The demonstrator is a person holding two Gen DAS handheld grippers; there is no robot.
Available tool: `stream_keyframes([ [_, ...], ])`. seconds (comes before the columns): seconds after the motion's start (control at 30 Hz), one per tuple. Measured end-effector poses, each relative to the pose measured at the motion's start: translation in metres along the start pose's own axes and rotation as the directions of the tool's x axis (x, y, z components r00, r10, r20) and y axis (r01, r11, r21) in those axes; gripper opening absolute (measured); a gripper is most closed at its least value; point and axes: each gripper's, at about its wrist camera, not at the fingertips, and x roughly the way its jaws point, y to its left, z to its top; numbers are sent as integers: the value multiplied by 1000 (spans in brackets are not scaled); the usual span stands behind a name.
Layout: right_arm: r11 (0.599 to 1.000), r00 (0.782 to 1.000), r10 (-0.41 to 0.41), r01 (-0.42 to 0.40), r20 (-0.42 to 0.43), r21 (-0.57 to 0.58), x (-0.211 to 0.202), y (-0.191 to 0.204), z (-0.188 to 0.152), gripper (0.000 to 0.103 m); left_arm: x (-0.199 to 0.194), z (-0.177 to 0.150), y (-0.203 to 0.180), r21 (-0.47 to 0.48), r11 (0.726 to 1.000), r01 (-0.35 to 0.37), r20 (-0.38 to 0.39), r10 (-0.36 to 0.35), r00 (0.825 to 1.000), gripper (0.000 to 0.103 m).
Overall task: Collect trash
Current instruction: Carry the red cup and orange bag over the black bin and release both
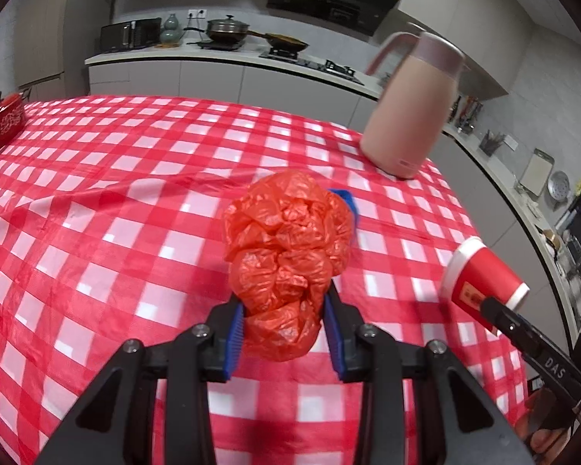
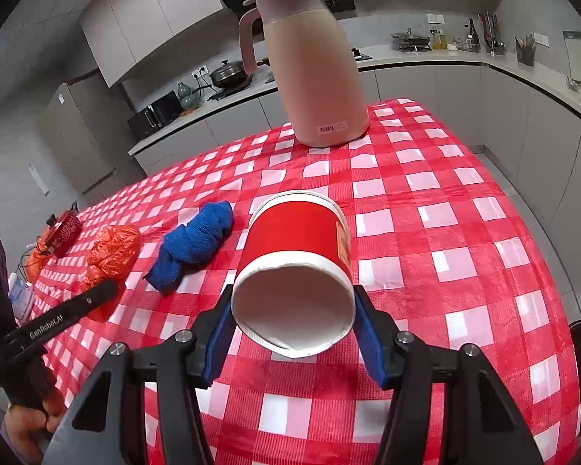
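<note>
A crumpled orange plastic bag (image 1: 286, 255) is pinched between the blue pads of my left gripper (image 1: 288, 209), which is shut on it just above the checked tablecloth. From the right wrist view the same bag (image 2: 112, 255) shows at the left, with a left gripper finger (image 2: 97, 298) along it. My right gripper (image 2: 293, 294) is shut on a red paper cup (image 2: 298, 232) that lies on its side, white open mouth toward the camera. The left wrist view shows this cup (image 1: 484, 275) at the right, held off the table.
A tall pink thermos jug (image 2: 313, 77) stands at the table's far side, also visible as the jug (image 1: 410, 108). A blue cloth (image 2: 197, 240) lies between bag and cup. A red lidded pot (image 1: 0, 124) sits far left. Kitchen counters ring the red checked table (image 1: 116, 193).
</note>
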Motion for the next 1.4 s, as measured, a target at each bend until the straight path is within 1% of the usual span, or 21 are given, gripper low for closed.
stream_keyframes([
  [0.23, 1000, 1000, 1, -2, 26, 25, -26, -23, -5, 59, -9, -12, -32, 27, 999, 24, 3, -24, 1000, 38],
  [0.43, 999, 999, 8, -10, 52, 44, -54, -53, -12, 58, -14, -29, -75, 64, 997, 46, -2, -46, 999, 38],
  [0.63, 996, 997, -11, 4, 73, 87, -88, -102, -20, 57, -17, -48, -130, 100, 992, 80, -24, -78, 997, 38],
  [0.83, 989, 993, -73, 60, 97, 135, -131, -162, -30, 55, -15, -68, -199, 157, 976, 150, -49, -144, 988, 38],
  [0.97, 975, 985, -141, 119, 105, 188, -163, -215, -42, 55, -8, -86, -258, 208, 952, 224, -87, -210, 974, 38],
  [1.1, 953, 972, -211, 183, 98, 241, -192, -267, -55, 54, 2, -105, -313, 246, 921, 303, -143, -275, 951, 38],
  [1.17, 939, 966, -244, 213, 86, 269, -204, -294, -64, 53, 8, -117, -343, 262, 902, 343, -174, -306, 936, 38],
  [1.3, 918, 957, -284, 253, 59, 304, -219, -339, -80, 52, 23, -135, -386, 279, 878, 390, -232, -332, 914, 38],
  [1.4, 909, 954, -297, 271, 36, 317, -224, -368, -91, 51, 32, -149, -409, 278, 873, 400, -265, -330, 906, 38],
])
